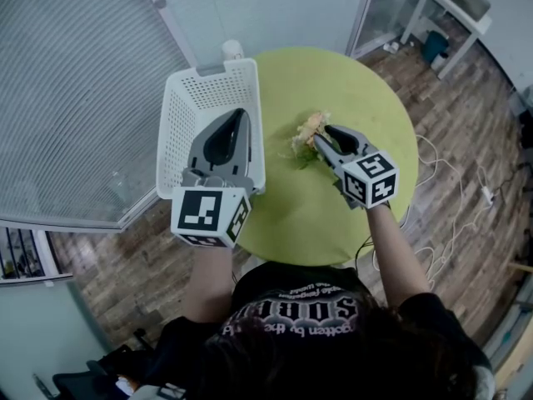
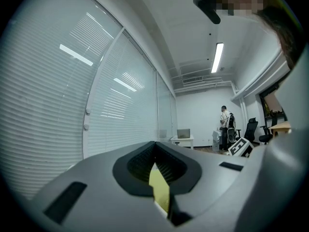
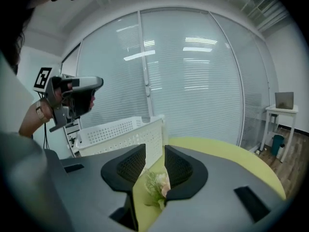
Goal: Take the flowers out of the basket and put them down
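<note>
One small bunch of flowers (image 1: 308,132) is lying on the green table (image 1: 358,90), just in front of the fingertips of the right gripper (image 1: 320,138) and outside the white basket (image 1: 176,115). In the right gripper view its two fingers (image 3: 126,166) are standing apart. The flowers are showing low in the gap between them, a little beyond the pads, and the pads are not pressing on them as far as I can see. So I am judging that the putting down is done for this bunch, or almost done.

The left gripper (image 1: 239,115) is hovering over the basket with its fingers closed together at the tips and nothing between them. The basket is sitting to the left of the right fingers, near but apart. No other flowers are appearing in the part of the basket that is showing, but the left gripper is hiding the rest. Probably the only thing remaining is to draw the right gripper away from the flowers.
</note>
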The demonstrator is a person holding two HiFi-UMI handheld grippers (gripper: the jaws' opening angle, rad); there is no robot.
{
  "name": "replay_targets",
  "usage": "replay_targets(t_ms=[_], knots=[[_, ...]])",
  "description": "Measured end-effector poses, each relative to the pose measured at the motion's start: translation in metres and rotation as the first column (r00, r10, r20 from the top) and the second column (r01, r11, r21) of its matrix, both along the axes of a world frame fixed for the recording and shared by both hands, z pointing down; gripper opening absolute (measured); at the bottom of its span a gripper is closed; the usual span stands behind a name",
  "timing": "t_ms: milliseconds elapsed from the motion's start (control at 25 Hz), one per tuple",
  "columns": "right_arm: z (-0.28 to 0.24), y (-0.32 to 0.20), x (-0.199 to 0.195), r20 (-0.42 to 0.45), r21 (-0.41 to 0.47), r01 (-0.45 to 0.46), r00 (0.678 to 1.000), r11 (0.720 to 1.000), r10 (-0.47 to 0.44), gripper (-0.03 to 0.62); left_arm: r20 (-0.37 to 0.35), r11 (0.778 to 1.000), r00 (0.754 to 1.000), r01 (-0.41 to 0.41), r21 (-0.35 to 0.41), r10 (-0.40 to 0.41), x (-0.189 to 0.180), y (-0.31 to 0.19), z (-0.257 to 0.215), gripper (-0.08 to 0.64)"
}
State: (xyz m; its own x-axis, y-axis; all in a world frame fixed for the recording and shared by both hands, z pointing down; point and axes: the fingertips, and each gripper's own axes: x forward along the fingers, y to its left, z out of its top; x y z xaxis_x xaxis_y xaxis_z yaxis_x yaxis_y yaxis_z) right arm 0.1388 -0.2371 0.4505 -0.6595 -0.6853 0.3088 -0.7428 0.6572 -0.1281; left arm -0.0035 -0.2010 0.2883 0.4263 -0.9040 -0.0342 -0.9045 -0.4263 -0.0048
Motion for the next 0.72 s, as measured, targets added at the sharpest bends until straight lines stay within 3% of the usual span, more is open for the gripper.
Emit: replay_targets(t_ms=[240, 440, 720], knots=[[-0.061, 0.012, -0.011, 0.065, 0.121, 0.012, 0.998, 0.993, -0.020, 0.060, -0.005, 1.000, 1.000, -0.006, -0.006, 0.006, 0.000, 0.000, 0.002, 0.003], [-0.097, 0.021, -0.018, 0.128, 0.163, 0.015, 0.991, 0.986, -0.036, 0.041, -0.015, 1.000, 1.000, -0.012, -0.019, 0.012, 0.001, 0.001, 0.007, 0.002], [-0.134, 0.032, -0.027, 0.151, 0.221, 0.021, 0.987, 0.975, -0.055, 0.028, -0.023, 0.999, 0.999, -0.029, -0.036, 0.028, 0.001, 0.001, 0.013, 0.002]])
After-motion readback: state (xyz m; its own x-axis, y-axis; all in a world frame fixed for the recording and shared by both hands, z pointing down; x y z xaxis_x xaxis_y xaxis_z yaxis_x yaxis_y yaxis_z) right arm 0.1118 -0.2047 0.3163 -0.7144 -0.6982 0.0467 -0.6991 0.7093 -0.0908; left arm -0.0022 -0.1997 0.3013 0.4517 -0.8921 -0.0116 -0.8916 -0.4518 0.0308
